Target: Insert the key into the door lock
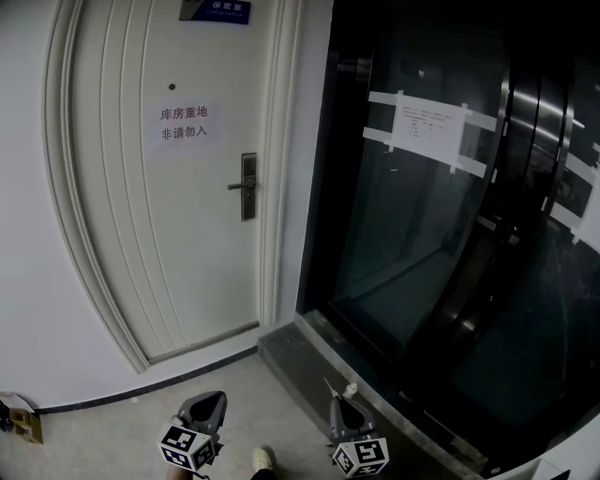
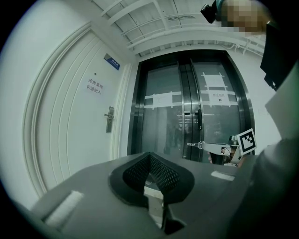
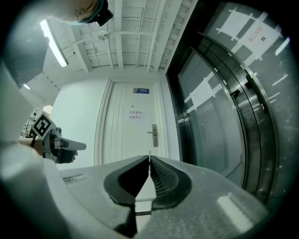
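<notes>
The white door [image 1: 169,234] carries a dark lock plate with a lever handle [image 1: 247,186], also seen as the lock [image 2: 109,119] and the lock [image 3: 154,135]. My right gripper [image 1: 339,401] is shut on a thin metal key [image 1: 331,387], well short of the door. The key [image 2: 195,145] juts from its tip, and only the blade's edge shows as the key [image 3: 149,154] between the closed pads. My left gripper [image 1: 208,399] is level beside it, shut with nothing in it. The left gripper [image 2: 149,155] points between the door and the glass.
Dark glass doors [image 1: 441,216] with taped paper notices stand right of the white door, behind a raised grey threshold [image 1: 309,361]. A paper sign [image 1: 184,123] and a blue plate [image 1: 215,9] are on the door. A shoe [image 1: 262,459] shows on the floor.
</notes>
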Action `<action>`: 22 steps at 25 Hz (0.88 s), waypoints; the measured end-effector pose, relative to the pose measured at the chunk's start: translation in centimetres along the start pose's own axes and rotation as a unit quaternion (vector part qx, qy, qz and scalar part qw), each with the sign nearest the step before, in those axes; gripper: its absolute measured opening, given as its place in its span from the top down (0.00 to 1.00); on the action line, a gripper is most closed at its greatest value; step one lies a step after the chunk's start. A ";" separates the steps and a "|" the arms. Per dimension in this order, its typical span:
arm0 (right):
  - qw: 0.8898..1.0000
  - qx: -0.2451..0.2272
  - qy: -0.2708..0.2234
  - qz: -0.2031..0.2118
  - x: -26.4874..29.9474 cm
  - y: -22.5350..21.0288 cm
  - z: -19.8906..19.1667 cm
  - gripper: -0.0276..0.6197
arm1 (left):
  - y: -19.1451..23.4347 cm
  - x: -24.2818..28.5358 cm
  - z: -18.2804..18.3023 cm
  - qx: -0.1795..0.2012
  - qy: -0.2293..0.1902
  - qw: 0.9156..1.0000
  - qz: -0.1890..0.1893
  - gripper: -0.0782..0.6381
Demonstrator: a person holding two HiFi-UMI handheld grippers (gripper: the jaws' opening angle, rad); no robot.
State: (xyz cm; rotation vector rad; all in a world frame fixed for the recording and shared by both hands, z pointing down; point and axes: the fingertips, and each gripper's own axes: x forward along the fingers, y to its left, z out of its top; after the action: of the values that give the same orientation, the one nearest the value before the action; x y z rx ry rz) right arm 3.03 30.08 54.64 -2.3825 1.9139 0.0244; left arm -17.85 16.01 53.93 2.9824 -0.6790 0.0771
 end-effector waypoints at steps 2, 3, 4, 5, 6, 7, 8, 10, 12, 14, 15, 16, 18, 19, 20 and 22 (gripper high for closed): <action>1.000 0.006 -0.002 -0.001 1.4 -0.5 -0.3 0.94 | 0.7 1.7 0.1 0.000 0.000 1.000 -0.005 0.89; 1.000 0.006 -0.002 -0.001 2.1 -0.8 -0.5 0.94 | 1.1 2.5 0.2 -0.001 0.000 1.000 -0.009 0.89; 1.000 0.004 -0.002 -0.002 2.8 -1.2 -0.7 0.94 | 1.4 3.4 0.3 -0.002 -0.001 1.000 -0.012 0.89; 1.000 0.000 -0.001 -0.005 3.6 -1.6 -0.8 0.94 | 1.7 4.3 0.4 -0.002 -0.002 1.000 -0.015 0.89; 1.000 -0.004 0.000 -0.008 4.5 -2.0 -0.8 0.94 | 2.1 5.2 0.5 -0.002 -0.002 1.000 -0.018 0.89; 1.000 -0.008 0.000 -0.011 5.3 -2.3 -0.5 0.94 | 2.6 6.1 0.7 -0.001 -0.001 1.000 -0.019 0.89; 1.000 -0.009 0.001 -0.012 6.2 -2.5 -0.1 0.94 | 3.1 6.9 0.9 -0.001 0.001 1.000 -0.019 0.89; 1.000 -0.007 0.000 -0.011 7.9 -2.9 0.7 0.94 | 4.1 8.5 1.3 -0.002 0.002 1.000 -0.021 0.89; 1.000 -0.004 0.001 -0.008 9.8 -3.2 1.3 0.94 | 5.1 10.2 1.8 -0.002 0.003 1.000 -0.023 0.89; 1.000 -0.004 0.004 -0.007 11.7 -3.7 1.6 0.94 | 6.2 12.0 2.3 -0.002 0.003 1.000 -0.025 0.89; 1.000 -0.004 0.004 -0.007 12.7 -4.1 1.6 0.94 | 6.7 12.9 2.5 -0.002 0.003 1.000 -0.026 0.89; 1.000 -0.005 0.005 -0.007 13.7 -4.5 1.7 0.94 | 7.2 13.8 2.7 -0.002 0.002 1.000 -0.026 0.89; 1.000 -0.004 0.003 -0.008 15.7 -5.2 1.9 0.94 | 8.3 15.7 3.2 -0.001 0.001 1.000 -0.027 0.89; 1.000 -0.004 0.003 -0.007 16.7 -5.4 2.0 0.94 | 8.9 16.6 3.5 -0.001 0.000 1.000 -0.028 0.89; 1.000 -0.004 0.003 -0.006 17.6 -5.6 2.0 0.94 | 9.4 17.3 3.7 -0.001 -0.001 1.000 -0.028 0.89; 1.000 -0.005 0.004 -0.005 19.3 -6.0 2.0 0.94 | 10.4 18.8 3.9 0.000 -0.002 1.000 -0.028 0.89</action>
State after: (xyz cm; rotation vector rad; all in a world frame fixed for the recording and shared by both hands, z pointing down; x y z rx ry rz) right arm 13.18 12.73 51.75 -2.4020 1.9103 0.0234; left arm -5.30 -1.81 51.99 3.0006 -0.5944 0.0662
